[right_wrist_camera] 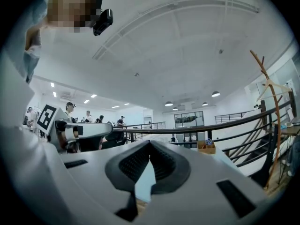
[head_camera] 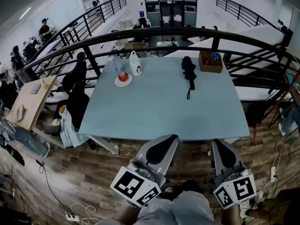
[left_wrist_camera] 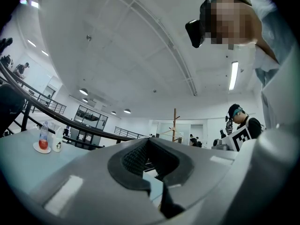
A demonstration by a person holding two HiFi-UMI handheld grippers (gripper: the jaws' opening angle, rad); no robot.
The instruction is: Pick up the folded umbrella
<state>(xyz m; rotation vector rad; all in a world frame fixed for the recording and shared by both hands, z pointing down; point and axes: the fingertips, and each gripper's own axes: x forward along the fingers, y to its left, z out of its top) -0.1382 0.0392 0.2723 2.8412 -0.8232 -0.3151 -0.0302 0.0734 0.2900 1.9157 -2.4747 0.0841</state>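
We hold the left gripper (head_camera: 171, 138) and right gripper (head_camera: 220, 142) closed, empty, at the table's (head_camera: 154, 111) near edge. The folded umbrella (head_camera: 189, 71) lies near its far edge.

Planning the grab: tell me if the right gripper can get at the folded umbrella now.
Probably yes, once moved forward: the right gripper hangs shut at the table edge, the umbrella lies farther across, and only bare tabletop lies between.
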